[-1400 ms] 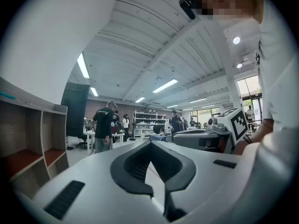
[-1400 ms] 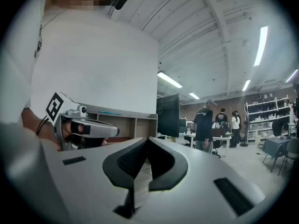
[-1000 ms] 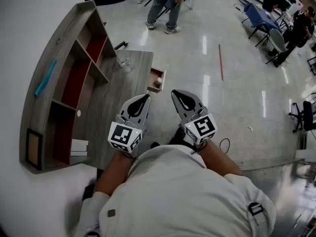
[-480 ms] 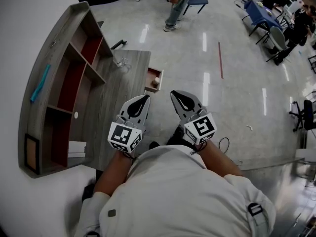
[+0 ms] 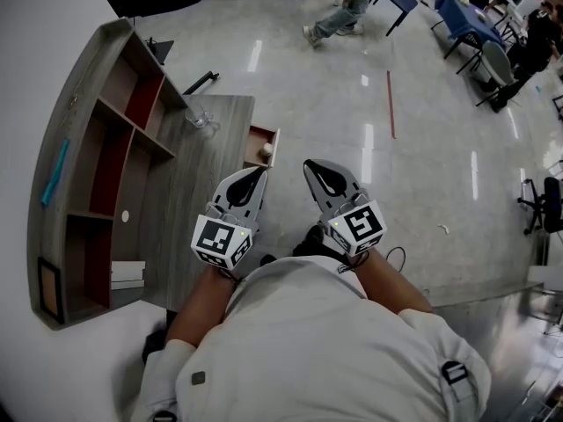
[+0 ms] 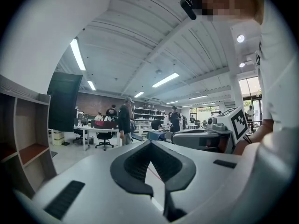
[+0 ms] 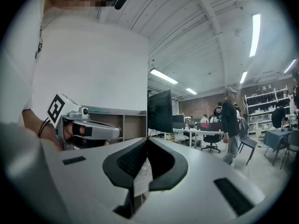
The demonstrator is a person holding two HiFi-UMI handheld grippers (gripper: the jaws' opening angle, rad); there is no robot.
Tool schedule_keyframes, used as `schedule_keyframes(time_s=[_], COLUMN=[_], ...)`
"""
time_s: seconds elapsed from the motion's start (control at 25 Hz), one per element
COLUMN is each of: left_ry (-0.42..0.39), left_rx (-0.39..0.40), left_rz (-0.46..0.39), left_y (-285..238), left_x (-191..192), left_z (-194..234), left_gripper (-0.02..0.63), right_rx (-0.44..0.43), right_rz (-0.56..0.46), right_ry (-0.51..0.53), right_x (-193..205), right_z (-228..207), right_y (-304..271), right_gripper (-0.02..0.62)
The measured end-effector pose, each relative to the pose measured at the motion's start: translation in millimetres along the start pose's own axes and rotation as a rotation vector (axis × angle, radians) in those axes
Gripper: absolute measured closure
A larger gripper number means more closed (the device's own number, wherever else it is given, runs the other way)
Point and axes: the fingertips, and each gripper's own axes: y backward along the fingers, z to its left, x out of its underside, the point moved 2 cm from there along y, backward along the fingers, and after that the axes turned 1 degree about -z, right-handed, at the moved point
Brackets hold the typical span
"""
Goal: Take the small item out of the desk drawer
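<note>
The grey wooden desk (image 5: 207, 183) stands at the left of the head view, and its small drawer (image 5: 261, 145) is pulled open at the desk's far front corner. A small pale round item (image 5: 266, 151) lies inside. My left gripper (image 5: 261, 171) is shut and empty, held level over the desk's front edge, short of the drawer. My right gripper (image 5: 311, 164) is shut and empty too, beside it over the floor. In the left gripper view my left gripper (image 6: 149, 143) shows tips that meet. The right gripper (image 7: 147, 140) shows the same in its own view.
A hutch with shelves (image 5: 97, 148) runs along the desk's back, holding a teal item (image 5: 54, 172) and white books (image 5: 127, 273). A clear glass (image 5: 201, 114) stands on the desk. A person (image 5: 347, 3) walks across the shiny floor beyond; chairs and tables stand at the far right.
The desk and open drawer have slid up and left in the head view and look smaller. Both grippers keep their place in the picture. The person at the back has walked right.
</note>
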Motion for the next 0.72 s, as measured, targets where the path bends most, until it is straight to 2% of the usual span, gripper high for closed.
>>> schedule_keyframes(time_s=[0.36,0.72], left_ry=[-0.003,0.010], left_rx=[-0.010,-0.009], left_rz=[0.003,0.027], left_y=[-92,-137], left_x=[-5,5], left_z=[-18,-26], left_gripper=[0.594,0.594], right_rx=[-0.022,-0.015], right_rz=[0.000,0.021], right_ry=[-0.008,-0.032], right_x=[2,15], right_z=[-90,-138], right_y=[6,15], right_gripper=[0.574,0.574])
